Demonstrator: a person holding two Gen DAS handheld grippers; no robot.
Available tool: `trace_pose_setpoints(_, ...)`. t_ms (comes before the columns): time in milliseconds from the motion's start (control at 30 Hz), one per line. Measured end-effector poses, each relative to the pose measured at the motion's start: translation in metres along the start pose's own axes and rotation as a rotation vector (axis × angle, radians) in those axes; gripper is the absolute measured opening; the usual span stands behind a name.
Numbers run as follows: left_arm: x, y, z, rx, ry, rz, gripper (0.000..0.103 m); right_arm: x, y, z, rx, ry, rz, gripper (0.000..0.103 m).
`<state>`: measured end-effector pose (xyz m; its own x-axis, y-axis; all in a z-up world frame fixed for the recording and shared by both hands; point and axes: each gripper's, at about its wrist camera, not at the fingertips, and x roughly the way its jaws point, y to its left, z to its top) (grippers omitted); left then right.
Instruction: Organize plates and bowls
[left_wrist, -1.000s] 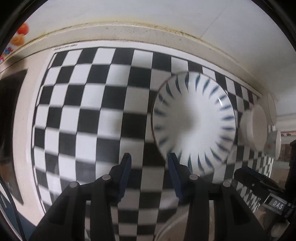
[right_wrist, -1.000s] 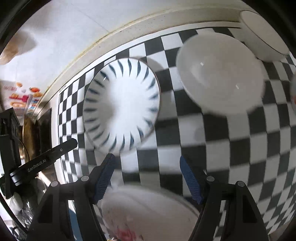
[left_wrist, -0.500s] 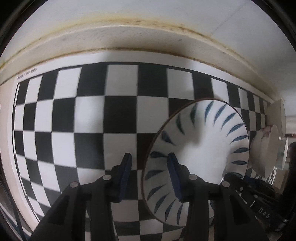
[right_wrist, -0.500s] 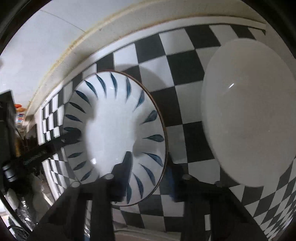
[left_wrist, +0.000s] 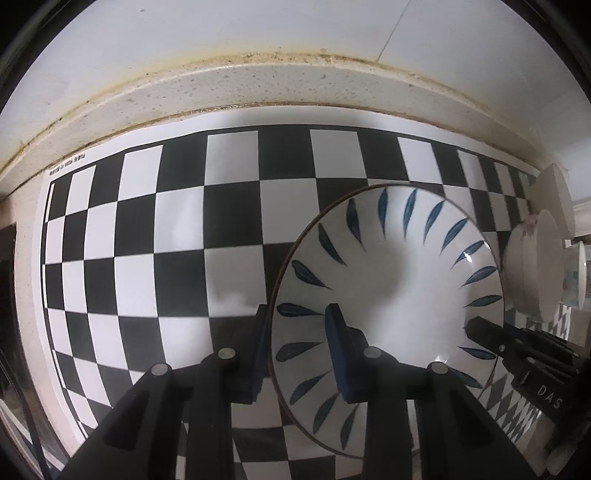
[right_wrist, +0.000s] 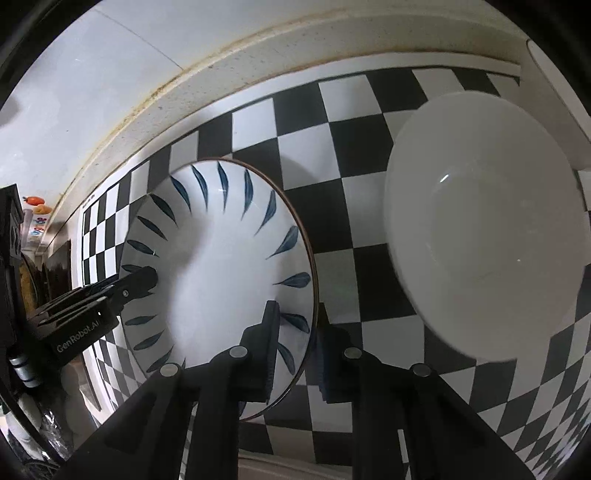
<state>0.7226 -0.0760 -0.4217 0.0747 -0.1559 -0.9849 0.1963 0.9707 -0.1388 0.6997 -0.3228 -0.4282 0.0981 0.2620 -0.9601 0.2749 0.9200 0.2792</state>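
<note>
Both grippers are closing in on the blue-leaf plate from opposite sides — a second ago they were hovering short of it, and now each is straddling its rim. The left gripper is sitting narrow with one finger inside the rim and one outside; the right gripper is doing the same on the far edge. Neither is visibly clamping yet. The plate is lying on the checkered mat, near the worktop's back edge, with the plain white bowl just beside it. A two-handed lift is likely coming — probably toward stacking.
</note>
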Motion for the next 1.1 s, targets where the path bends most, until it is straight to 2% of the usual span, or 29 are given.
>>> trace_pose_setpoints(267,-0.031,-0.007,-0.013,-0.012,-0.049,-0.017,0.027,-0.03,0.011,-0.013,-0.039,-0.056,0.004,0.016)
trace_pose_setpoints(500,-0.078,0.014,-0.028,-0.002,-0.109,-0.032,0.027,-0.068,0.011,-0.034,-0.047,-0.107,0.037,0.016)
trace_pose_setpoints(800,-0.129,-0.011,-0.095,0.029,-0.152,-0.063,0.027,-0.124,0.015,-0.1,-0.087,-0.176,0.064,0.016)
trace_pose_setpoints(933,-0.132,-0.026,-0.122,0.053,-0.136,-0.08,0.027,-0.152,-0.008,-0.141,-0.103,-0.188,0.063,0.016)
trace_pose_setpoints(1100,-0.118,-0.04,-0.16,0.078,-0.075,-0.081,0.027,-0.153,-0.031,-0.183,-0.091,-0.167,0.052,0.015)
